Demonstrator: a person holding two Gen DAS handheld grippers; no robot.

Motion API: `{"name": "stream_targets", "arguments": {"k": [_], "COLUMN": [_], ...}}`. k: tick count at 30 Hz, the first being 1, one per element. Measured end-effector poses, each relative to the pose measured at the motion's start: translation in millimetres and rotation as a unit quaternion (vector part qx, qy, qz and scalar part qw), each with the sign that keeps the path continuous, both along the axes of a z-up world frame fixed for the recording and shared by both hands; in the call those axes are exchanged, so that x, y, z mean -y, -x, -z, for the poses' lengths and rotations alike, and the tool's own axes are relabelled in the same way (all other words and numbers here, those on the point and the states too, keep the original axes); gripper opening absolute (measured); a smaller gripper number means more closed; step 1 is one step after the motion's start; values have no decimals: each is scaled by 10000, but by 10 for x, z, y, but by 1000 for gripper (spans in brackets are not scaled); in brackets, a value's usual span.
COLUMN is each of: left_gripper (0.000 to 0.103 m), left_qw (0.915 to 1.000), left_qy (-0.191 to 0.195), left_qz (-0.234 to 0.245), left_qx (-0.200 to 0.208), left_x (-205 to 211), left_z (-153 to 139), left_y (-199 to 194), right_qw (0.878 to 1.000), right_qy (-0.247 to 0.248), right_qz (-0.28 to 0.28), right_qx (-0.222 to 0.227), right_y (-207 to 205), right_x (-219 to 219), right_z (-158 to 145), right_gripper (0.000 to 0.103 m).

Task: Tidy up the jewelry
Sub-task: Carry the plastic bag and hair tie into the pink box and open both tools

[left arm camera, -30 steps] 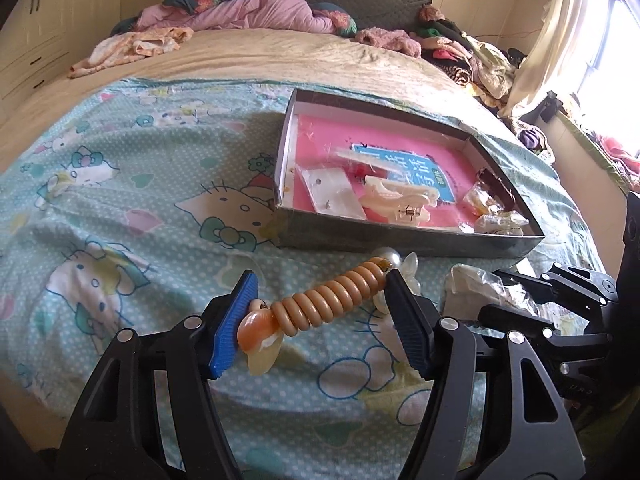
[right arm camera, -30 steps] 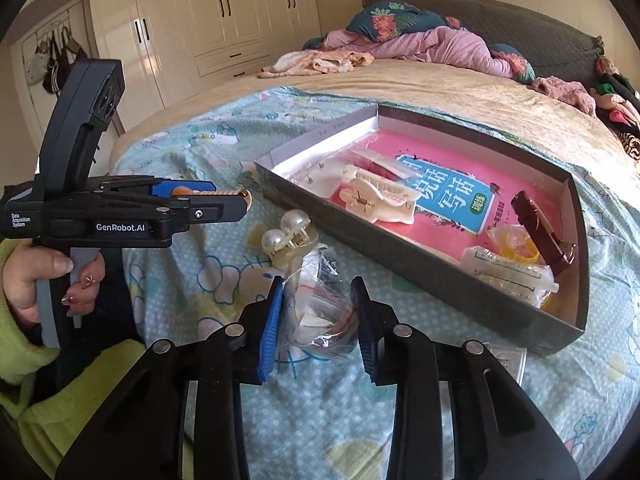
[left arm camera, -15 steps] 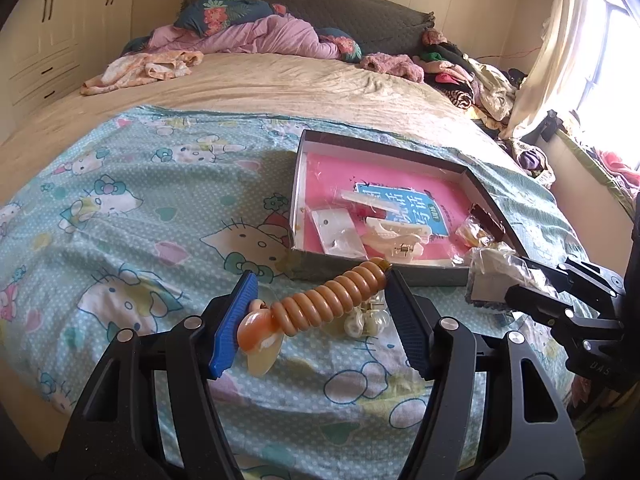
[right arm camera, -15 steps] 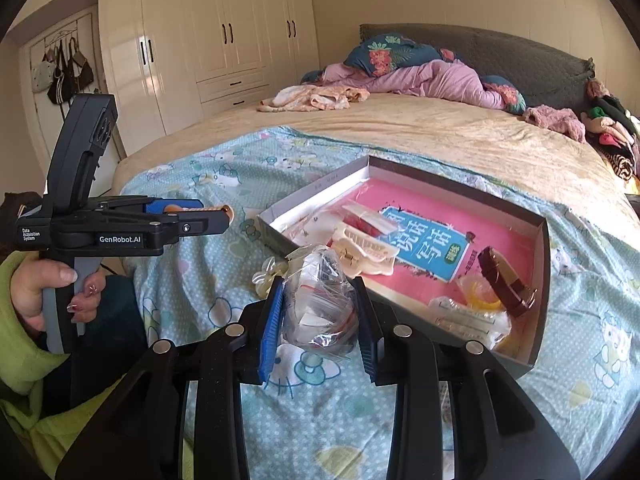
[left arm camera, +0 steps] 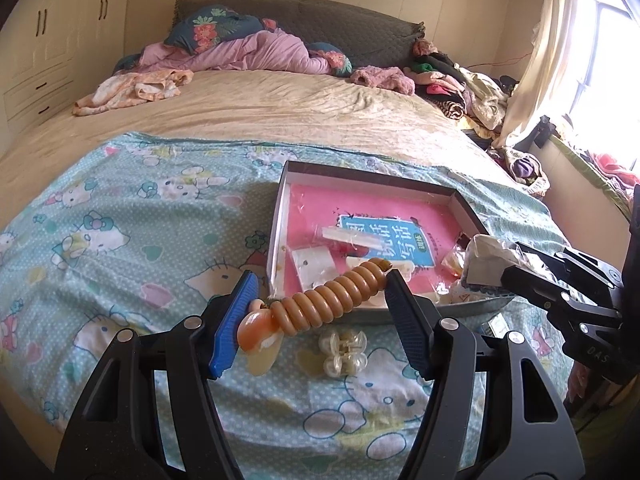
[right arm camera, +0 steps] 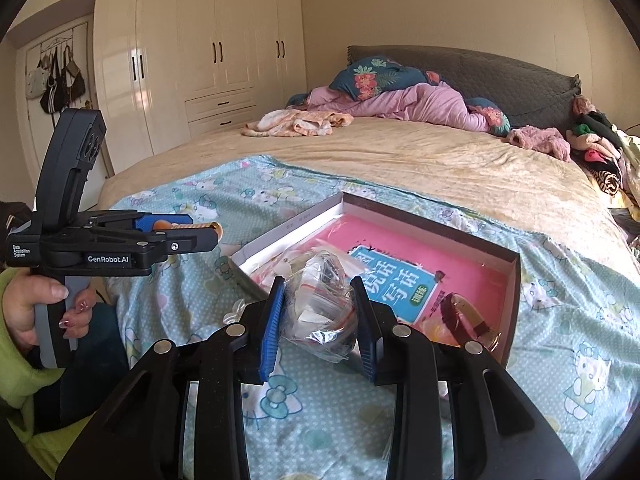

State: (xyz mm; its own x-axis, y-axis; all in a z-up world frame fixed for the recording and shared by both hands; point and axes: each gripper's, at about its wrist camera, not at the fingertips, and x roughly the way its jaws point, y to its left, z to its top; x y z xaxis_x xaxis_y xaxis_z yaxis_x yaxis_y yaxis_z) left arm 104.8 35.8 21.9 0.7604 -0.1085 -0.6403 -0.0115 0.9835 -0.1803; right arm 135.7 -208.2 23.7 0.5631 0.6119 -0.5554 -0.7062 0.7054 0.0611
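We are holding two pieces clear of the bed, neither yet in the box [left arm camera: 464, 200]. The left claw [left arm camera: 318, 300] is clamped endwise on an amber ribbed spiral hair clip [left arm camera: 332, 296], a glossy rounded end against the blue pad. The right claw [right arm camera: 318, 320] is squeezing a crumpled clear plastic bag [right arm camera: 320, 304] with small zip pouches inside; their contents cannot be made out.

We are judging the task partly done: the shallow box on the cartoon-print blanket [left arm camera: 120, 240] is already holding a cream claw clip, carded pieces, small packets and a brown strap-like item [right arm camera: 460, 316]. Outstanding, besides both held pieces, is a pearl hair clip [left arm camera: 344, 352] lying on the blanket just before the box's near wall.
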Motion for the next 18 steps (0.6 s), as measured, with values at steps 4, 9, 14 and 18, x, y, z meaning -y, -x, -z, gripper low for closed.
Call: {"name": "stream_targets", "arguments": {"k": [4,9,14,18], "left_gripper": [57,57,57,57], "left_qw": [10000,10000,9999,9998], "left_qy": [-38,-60,-98,-151], "left_qz": [39,64,61,40], "left_qx": [-2,-31,-84,-145], "left_x": [46,81,108,132], "left_z": [-4,13,49,111], "left_y": [-98,-220,-361,-467], "right_qw": [10000,9998,9996,9992], "right_qy": [-8,23,32,84], "right_qz": [80,157,276,381], "right_qx": [34,70,57,40], "right_y": [-86,-168,-266,-371], "right_x": [26,34,49,74], "right_z": [-8,9,40,95], "right_gripper": [31,31,31,31]}}
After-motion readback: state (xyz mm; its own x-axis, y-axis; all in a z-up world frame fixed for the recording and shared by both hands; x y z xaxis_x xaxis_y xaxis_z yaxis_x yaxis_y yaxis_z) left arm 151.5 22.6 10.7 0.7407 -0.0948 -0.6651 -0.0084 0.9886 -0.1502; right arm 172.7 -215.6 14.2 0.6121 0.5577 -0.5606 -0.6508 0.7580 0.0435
